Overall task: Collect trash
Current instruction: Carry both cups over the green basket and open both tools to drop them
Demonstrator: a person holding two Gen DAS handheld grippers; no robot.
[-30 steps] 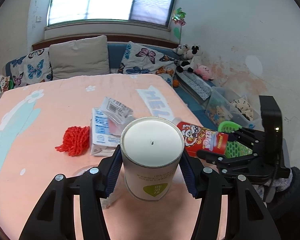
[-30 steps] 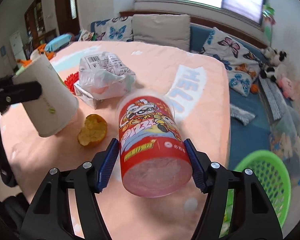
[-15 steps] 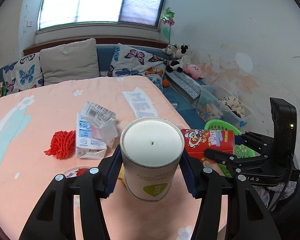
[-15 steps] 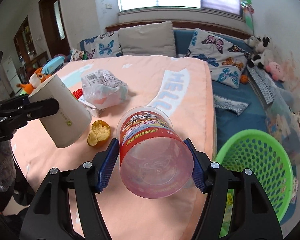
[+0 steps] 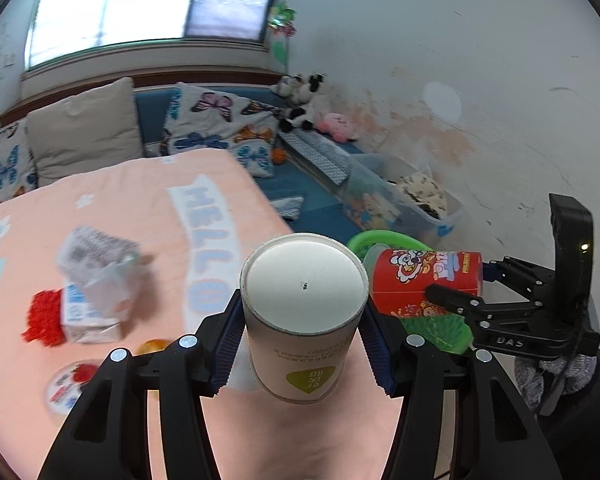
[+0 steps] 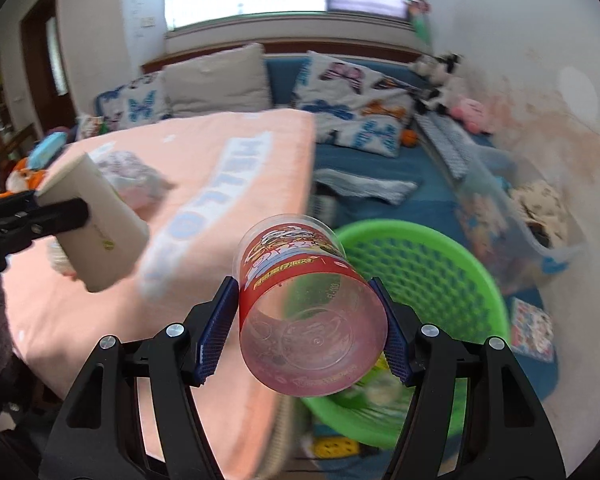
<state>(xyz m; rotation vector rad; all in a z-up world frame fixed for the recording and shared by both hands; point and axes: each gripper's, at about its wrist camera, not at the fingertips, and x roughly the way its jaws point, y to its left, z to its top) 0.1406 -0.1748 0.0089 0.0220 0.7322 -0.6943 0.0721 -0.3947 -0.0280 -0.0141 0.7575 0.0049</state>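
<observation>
My left gripper (image 5: 302, 332) is shut on a white paper cup (image 5: 304, 320), held bottom-forward above the pink table's right edge. My right gripper (image 6: 308, 332) is shut on a red plastic snack cup (image 6: 308, 312), held on its side over the near rim of the green mesh basket (image 6: 428, 276) on the floor. The left wrist view shows the red cup (image 5: 424, 280) and right gripper (image 5: 460, 300) to the right, over the basket (image 5: 436, 326). The right wrist view shows the white cup (image 6: 96, 228) at the left.
On the pink table (image 5: 140, 208) lie a crumpled plastic bag (image 5: 100, 256) on a milk carton (image 5: 80, 316), a red mesh net (image 5: 42, 320), an orange peel (image 5: 152, 346) and a round lid (image 5: 66, 384). A clear storage bin (image 6: 520, 208) stands beyond the basket by the wall.
Both grippers have swung right and away from the table's middle, each keeping its cup. The red cup has moved from above the table to above the green basket.
</observation>
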